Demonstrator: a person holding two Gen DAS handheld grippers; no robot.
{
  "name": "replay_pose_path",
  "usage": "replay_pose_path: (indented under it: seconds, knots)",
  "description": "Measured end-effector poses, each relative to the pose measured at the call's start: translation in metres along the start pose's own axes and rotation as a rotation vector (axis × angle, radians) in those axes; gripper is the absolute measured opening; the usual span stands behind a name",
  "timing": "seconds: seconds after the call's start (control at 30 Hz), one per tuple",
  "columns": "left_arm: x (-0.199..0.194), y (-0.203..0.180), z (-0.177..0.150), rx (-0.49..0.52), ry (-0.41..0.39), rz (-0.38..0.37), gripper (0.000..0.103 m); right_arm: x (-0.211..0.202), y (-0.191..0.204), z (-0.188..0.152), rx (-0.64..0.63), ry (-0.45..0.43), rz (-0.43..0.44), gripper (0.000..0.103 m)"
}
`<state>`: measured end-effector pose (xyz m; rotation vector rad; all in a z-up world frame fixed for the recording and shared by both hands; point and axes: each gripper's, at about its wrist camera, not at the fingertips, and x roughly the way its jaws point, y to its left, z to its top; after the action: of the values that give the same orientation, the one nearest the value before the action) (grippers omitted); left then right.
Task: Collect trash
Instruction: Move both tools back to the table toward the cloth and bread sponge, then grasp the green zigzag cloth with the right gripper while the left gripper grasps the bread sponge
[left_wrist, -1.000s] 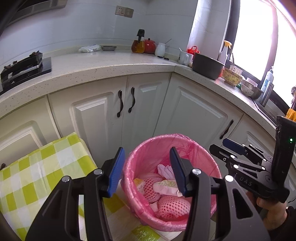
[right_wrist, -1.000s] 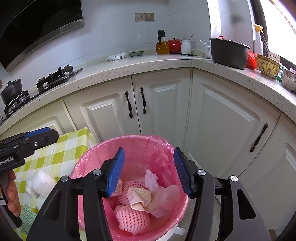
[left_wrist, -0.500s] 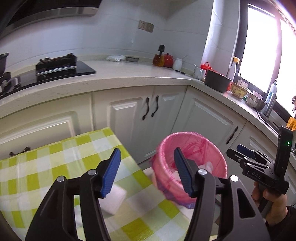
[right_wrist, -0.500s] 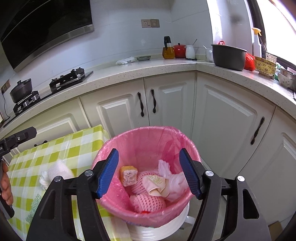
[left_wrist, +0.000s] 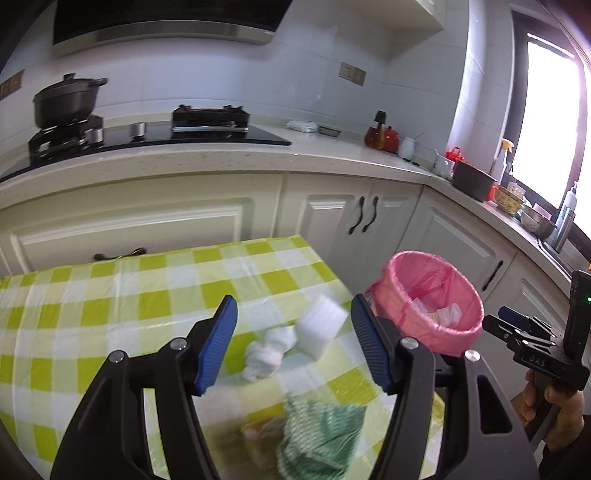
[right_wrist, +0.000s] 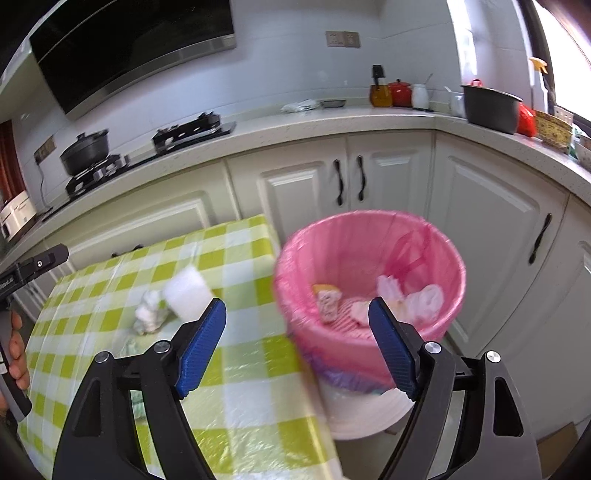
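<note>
Blurred and cut off at 6 o'clock in left view: green net (left_wrist: 321, 439), tan scrap (left_wrist: 258, 432). On bench (left_wrist: 110, 295): white block (left_wrist: 319, 326) touching crumpled tissue (left_wrist: 267, 352) at its 8 o'clock. Bin (right_wrist: 369, 266) at 3 o'clock of bench, holding trash; base partly hidden.

Left gripper (left_wrist: 293, 345) tilted down over tissue, fingers opening, nothing between. Right gripper (right_wrist: 297, 350) tilted down at bin rim, fingers wide, opening, empty.
</note>
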<state>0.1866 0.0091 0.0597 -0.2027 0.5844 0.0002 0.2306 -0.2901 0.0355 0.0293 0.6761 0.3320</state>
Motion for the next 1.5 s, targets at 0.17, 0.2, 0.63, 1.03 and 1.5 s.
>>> replay_pose_path:
  seconds: [0.17, 0.2, 0.63, 1.03, 1.5]
  knots:
    - [-0.018, 0.031, -0.020, -0.048, 0.007, 0.030, 0.062, -0.001, 0.043, -0.023, -0.051, 0.040, 0.063, 0.080]
    - [-0.022, 0.037, -0.024, -0.052, 0.008, 0.037, 0.062, -0.001, 0.049, -0.026, -0.057, 0.044, 0.071, 0.080]
    - [-0.043, 0.077, -0.066, -0.116, 0.039, 0.064, 0.065, 0.002, 0.138, -0.081, -0.194, 0.143, 0.191, 0.085]
    - [-0.043, 0.080, -0.074, -0.127, 0.049, 0.053, 0.067, 0.027, 0.180, -0.119, -0.318, 0.244, 0.213, 0.085]
    - [-0.028, 0.090, -0.086, -0.152, 0.090, 0.061, 0.068, 0.069, 0.189, -0.112, -0.337, 0.272, 0.203, 0.041]
